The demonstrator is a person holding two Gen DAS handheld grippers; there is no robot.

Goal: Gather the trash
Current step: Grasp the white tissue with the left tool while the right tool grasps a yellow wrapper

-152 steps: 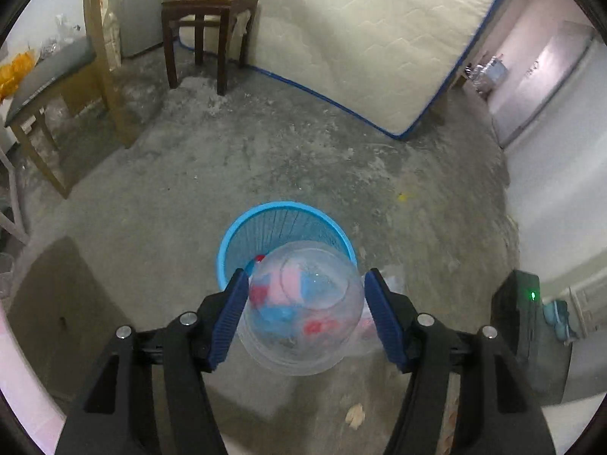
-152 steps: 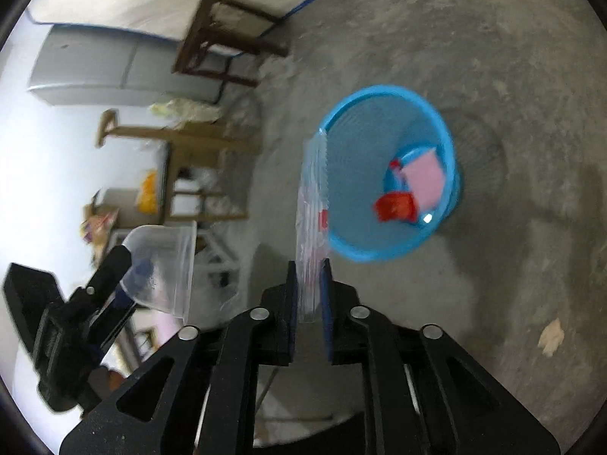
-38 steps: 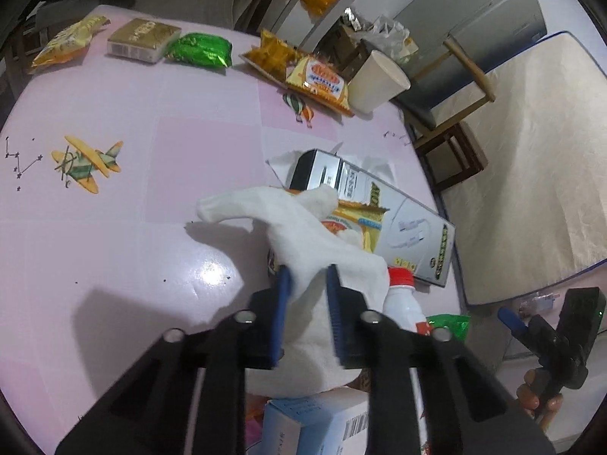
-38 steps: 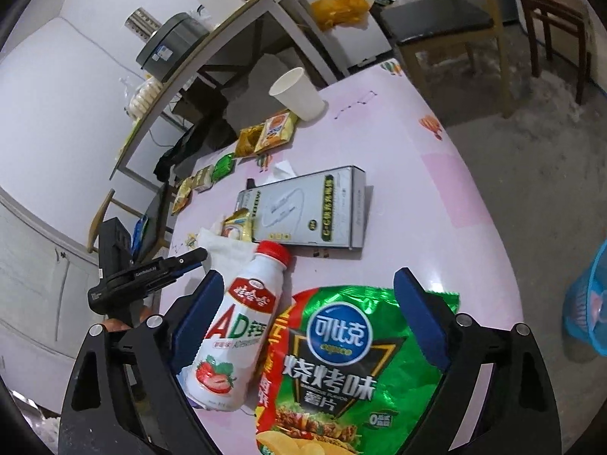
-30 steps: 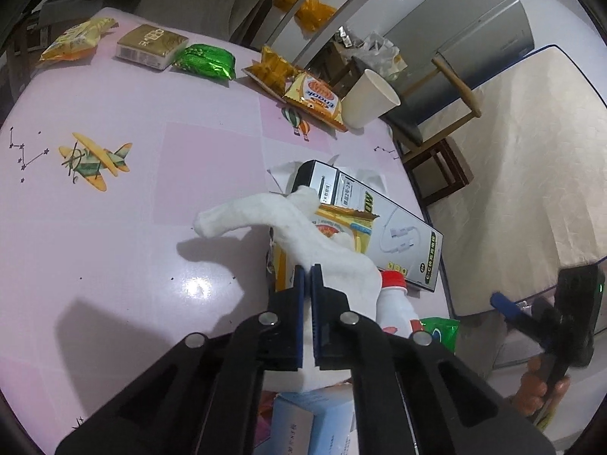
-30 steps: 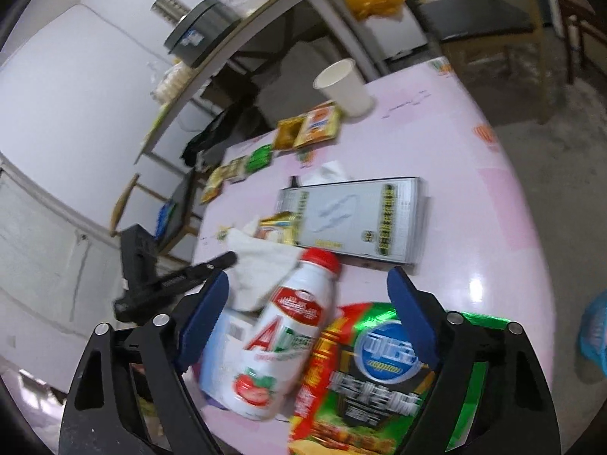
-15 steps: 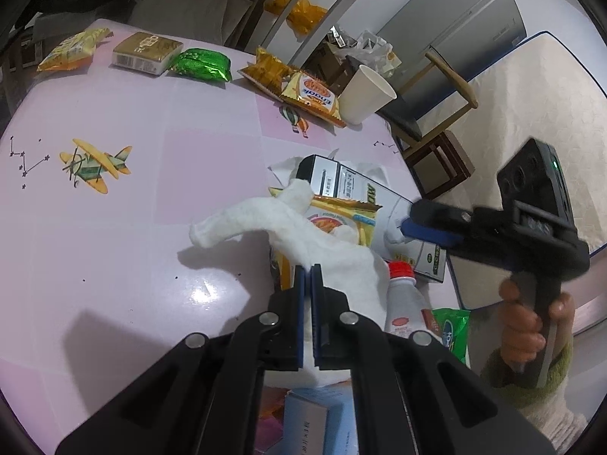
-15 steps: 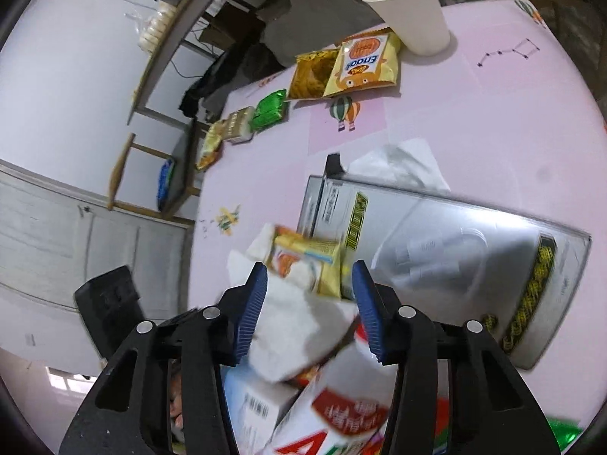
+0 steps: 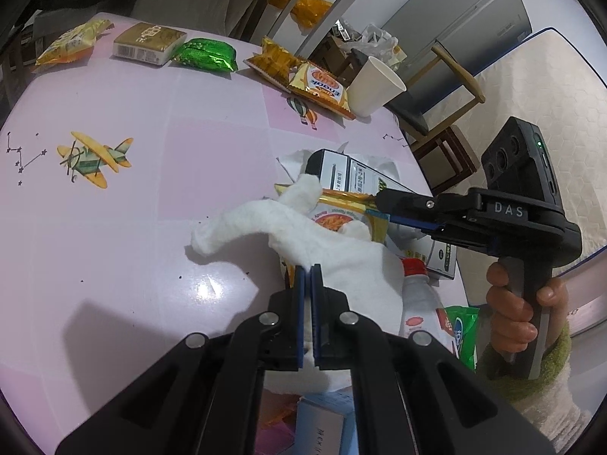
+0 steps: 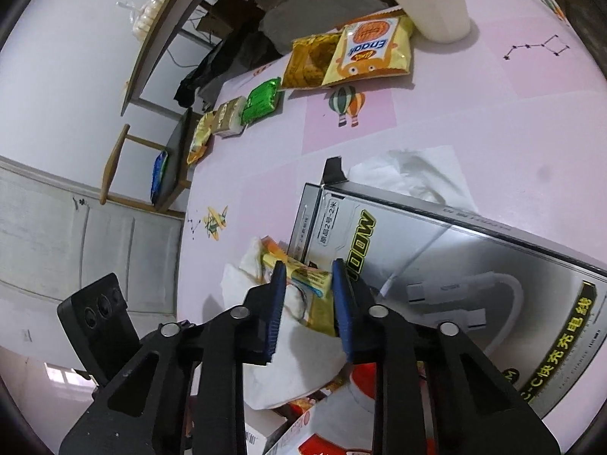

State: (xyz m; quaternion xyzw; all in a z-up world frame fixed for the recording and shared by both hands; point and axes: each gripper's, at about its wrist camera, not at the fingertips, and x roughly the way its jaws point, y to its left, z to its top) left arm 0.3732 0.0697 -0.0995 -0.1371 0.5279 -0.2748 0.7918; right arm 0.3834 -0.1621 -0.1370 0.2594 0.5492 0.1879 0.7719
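Left tongs (image 9: 307, 276) low centre of the left view, clamped tight on a crumpled white tissue (image 9: 280, 227) that drapes up and left over the pink table (image 9: 114, 208), one twisted end sticking out toward frame centre. Right tongs (image 10: 307, 276) centre-bottom of the right view, jaws closing around a yellow snack wrapper (image 10: 303, 276), blue pads either side of it, contact with the pads not clear. Wrapper lies on the tissue, just beside a silver cable box (image 10: 436, 273) that fills the right half of that view. In the left view the right tongs come in from the right edge, held by a hand (image 9: 519, 303) in a green-cuffed sleeve, tips at the wrapper's edge. Red-capped bottle (image 9: 417, 288) just right of the tissue, green chip bag (image 9: 461, 326) beyond it. Paper cup (image 9: 373, 85) and more snack packs (image 9: 315, 83) along the top of the table, flat tissue (image 10: 417, 174) above the box
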